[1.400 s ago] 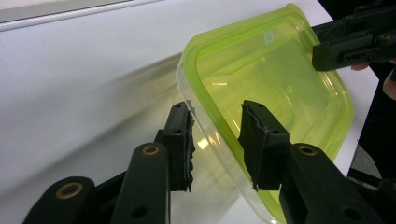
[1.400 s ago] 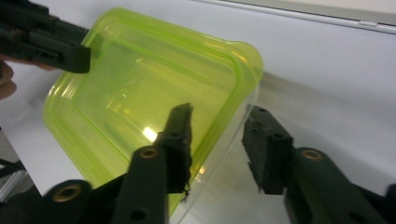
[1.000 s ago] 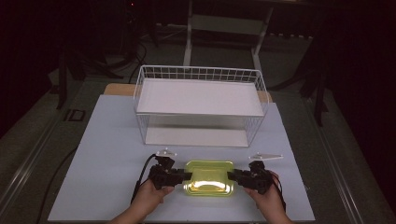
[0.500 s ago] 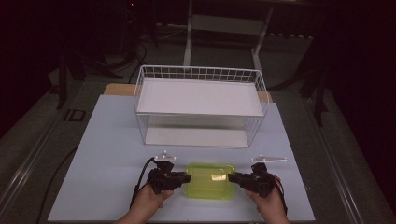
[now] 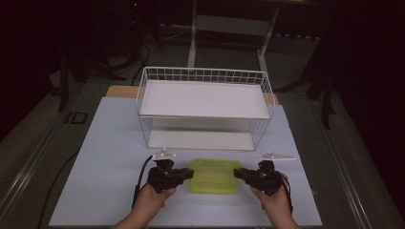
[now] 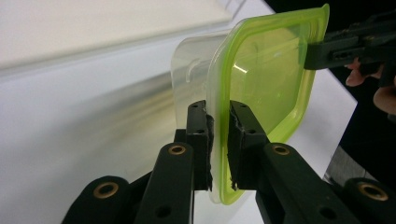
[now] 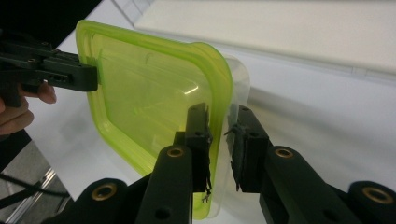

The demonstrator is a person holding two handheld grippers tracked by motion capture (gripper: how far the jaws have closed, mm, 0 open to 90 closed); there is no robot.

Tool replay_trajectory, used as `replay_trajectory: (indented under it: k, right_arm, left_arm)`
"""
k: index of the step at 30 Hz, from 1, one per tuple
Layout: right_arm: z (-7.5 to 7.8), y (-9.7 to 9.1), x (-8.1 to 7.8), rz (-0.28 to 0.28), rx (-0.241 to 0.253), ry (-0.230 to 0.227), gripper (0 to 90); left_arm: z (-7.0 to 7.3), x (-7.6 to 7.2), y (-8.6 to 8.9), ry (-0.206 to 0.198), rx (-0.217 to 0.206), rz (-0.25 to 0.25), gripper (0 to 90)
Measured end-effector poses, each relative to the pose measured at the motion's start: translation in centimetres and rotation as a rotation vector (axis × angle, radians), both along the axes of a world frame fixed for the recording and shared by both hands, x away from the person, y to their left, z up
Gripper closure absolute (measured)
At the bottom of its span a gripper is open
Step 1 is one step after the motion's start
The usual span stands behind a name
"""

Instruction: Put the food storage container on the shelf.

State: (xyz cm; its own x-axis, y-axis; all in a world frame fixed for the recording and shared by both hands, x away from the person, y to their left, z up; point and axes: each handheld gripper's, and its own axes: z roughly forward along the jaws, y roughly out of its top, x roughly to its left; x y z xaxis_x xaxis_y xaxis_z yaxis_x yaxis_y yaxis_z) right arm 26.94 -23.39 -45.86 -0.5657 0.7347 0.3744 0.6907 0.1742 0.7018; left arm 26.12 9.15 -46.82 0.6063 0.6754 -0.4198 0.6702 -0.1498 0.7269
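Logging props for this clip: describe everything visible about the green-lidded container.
The container is a shallow rounded-rectangle tub of clear plastic with a translucent lime-green lid seated on it. It sits level near the table's front edge, before the wire basket. The left tongs and right tongs pinch its opposite short rims.

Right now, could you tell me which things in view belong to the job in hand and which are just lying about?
In hand:
- green-lidded clear container
- left gripper, jaws on its edge
- right gripper, jaws on the opposite edge

Lying about:
- white wire rack
- table
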Motion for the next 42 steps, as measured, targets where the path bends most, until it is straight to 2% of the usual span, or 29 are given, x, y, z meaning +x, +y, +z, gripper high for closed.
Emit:
replay_trajectory:
  k: [2, 5, 10, 15, 17, 22, 26, 32, 34, 39, 42]
  right_arm:
    - [0.6, 0.1, 0.5, -0.004, 0.015, -0.012, 78.4]
    - [1.3, 0.3, 1.0, -0.001, 0.022, -0.026, 78.5]
    - [2.7, 1.4, 2.3, -0.011, 0.010, -0.071, 78.8]
    - [2.7, 2.4, 3.6, -0.022, -0.004, -0.097, 78.9]
    - [2.4, 2.7, 4.3, -0.024, -0.010, -0.093, 79.0]
    - [1.7, 3.1, 5.7, -0.028, -0.029, -0.093, 79.0]
    - [1.0, 3.4, 6.6, -0.046, -0.037, -0.084, 79.1]
    - [-0.1, 3.6, 7.9, -0.071, -0.046, -0.081, 79.0]
    - [-0.2, 3.6, 8.3, -0.073, -0.049, -0.094, 78.9]
    - [-0.7, 3.6, 9.4, -0.094, -0.042, -0.089, 78.4]
    - [-1.0, 3.5, 9.8, -0.102, -0.042, -0.109, 78.2]
  left_arm:
    - [0.7, 0.4, 0.4, -0.037, -0.021, -0.003, 80.6]
    - [1.5, 1.0, 0.8, -0.076, -0.025, 0.004, 80.7]
    - [2.0, 1.9, 1.2, -0.099, -0.005, 0.043, 80.7]
    - [1.5, 3.3, 1.7, -0.084, -0.005, 0.083, 80.6]
    - [1.2, 3.8, 1.8, -0.088, 0.008, 0.094, 80.5]
    - [0.3, 5.5, 1.7, -0.058, 0.011, 0.106, 80.4]
    - [-0.4, 6.8, 1.6, -0.042, 0.036, 0.115, 80.3]
    - [-1.1, 8.3, 1.5, -0.038, 0.049, 0.125, 80.2]
    - [-1.2, 8.7, 1.4, -0.038, 0.046, 0.129, 80.1]
    - [-1.6, 9.5, 1.2, -0.030, 0.039, 0.137, 80.1]
    - [-1.9, 9.8, 1.1, -0.032, 0.030, 0.144, 80.1]
